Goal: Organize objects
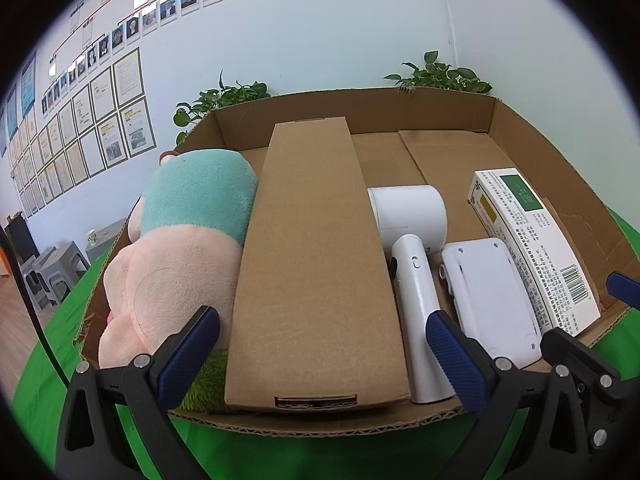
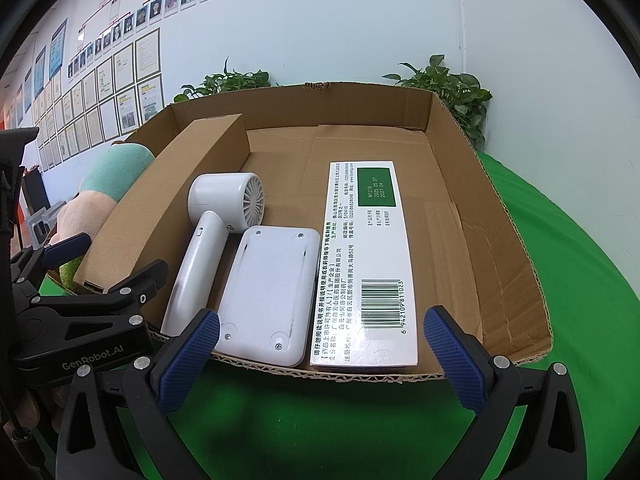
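A shallow cardboard tray (image 2: 500, 240) rests on a green cloth (image 2: 580, 280) and holds five items side by side. From left to right these are: a plush toy (image 1: 176, 248) in pink and mint green, lying against the tray's left wall; a long brown cardboard box (image 1: 316, 264) running front to back, touching the plush toy; a white hair dryer (image 2: 212, 240) with its handle toward the viewer and its grille facing right; a flat white device (image 2: 268, 292) lying underside up, with screws visible at its corners; and a white medicine carton (image 2: 368, 264) with a green panel and a barcode, just beside the device.

The left gripper (image 1: 324, 356) hovers at the tray's near edge, over the near end of the brown box, its blue-padded fingers (image 1: 188, 356) spread wide and holding nothing. The right gripper (image 2: 322, 360) hovers before the device and carton, likewise wide apart and empty. Potted plants (image 2: 452, 92) stand behind the tray against a wall hung with framed documents (image 2: 120, 92).
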Motion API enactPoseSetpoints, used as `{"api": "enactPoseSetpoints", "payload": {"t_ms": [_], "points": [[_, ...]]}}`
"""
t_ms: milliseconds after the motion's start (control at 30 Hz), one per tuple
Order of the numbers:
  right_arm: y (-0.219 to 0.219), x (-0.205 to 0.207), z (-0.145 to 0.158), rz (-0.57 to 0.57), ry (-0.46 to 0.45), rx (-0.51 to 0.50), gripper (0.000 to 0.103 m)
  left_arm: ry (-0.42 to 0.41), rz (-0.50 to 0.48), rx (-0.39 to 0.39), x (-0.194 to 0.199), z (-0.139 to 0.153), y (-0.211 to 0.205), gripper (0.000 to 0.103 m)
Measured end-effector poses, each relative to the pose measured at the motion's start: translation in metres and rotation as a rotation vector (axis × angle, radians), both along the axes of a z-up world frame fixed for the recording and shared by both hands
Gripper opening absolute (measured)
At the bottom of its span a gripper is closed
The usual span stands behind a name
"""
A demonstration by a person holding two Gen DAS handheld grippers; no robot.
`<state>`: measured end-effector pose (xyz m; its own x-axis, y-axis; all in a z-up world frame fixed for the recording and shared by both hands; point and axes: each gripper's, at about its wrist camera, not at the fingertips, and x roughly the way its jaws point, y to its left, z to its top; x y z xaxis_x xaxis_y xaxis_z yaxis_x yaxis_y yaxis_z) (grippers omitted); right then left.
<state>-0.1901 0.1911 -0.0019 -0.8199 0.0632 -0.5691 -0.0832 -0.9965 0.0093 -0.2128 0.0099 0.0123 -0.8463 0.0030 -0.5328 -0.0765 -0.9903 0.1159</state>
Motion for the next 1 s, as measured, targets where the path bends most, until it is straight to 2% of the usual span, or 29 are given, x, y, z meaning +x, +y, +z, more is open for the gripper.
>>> {"api": "enactPoseSetpoints", "payload": {"t_ms": [1000], "points": [[-0.0008,-0.0001,0.0000,0.000,0.000,0.000,0.103,-0.004,-0.007,0.003,-0.0001,0.0016,-0.0040,0.103]]}}
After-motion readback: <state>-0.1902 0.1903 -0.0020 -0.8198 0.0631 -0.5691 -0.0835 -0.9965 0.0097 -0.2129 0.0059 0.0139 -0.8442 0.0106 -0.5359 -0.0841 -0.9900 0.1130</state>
